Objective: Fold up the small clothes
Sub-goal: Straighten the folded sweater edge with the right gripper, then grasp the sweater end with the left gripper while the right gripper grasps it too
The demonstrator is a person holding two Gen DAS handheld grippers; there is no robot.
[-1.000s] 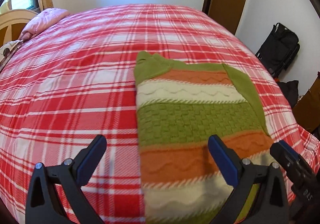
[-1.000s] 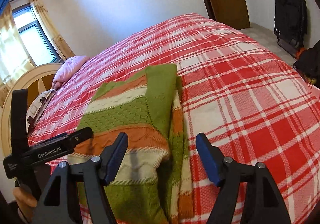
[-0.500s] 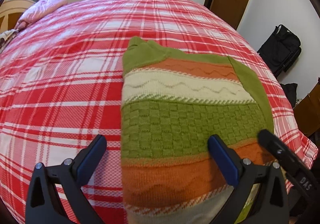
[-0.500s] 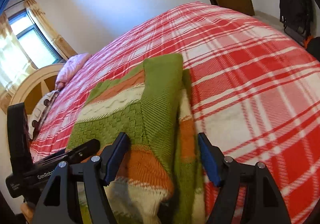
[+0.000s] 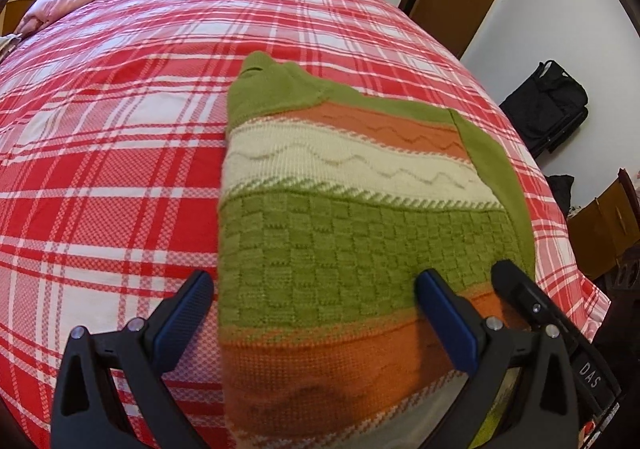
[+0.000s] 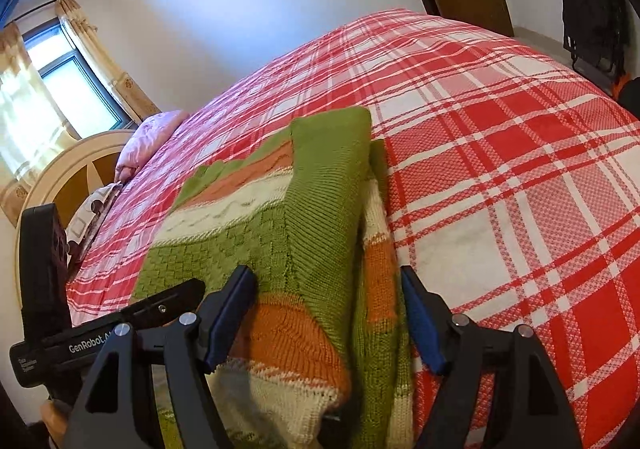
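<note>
The sweater (image 5: pixel 360 233) lay flat on the bed (image 5: pixel 112 153), near its front edge. Its sides and a green sleeve (image 6: pixel 328 193) were already folded in. Its collar pointed to 12 o'clock in the left view.

The left gripper (image 5: pixel 316 313) hung low over the sweater's left edge, at 6 o'clock in its view. Its jaws stood wide apart and held nothing. One finger was over the bare bed and the other over the knit.

The right gripper (image 6: pixel 326 313) hung over the sweater's right edge, at 6 o'clock in its view. It was loose too, with the folded sleeve edge between its jaws but not pinched.

The next step looked like grabbing the near hem and folding it up to the collar. To do it well, each gripper should pinch all the layers at once, at matching spots. Then both should lift together, so the fold stays straight.

The near hem was cut off at the bottom of both views. The grippers hid the corners. The left view was blurry down low.
</note>
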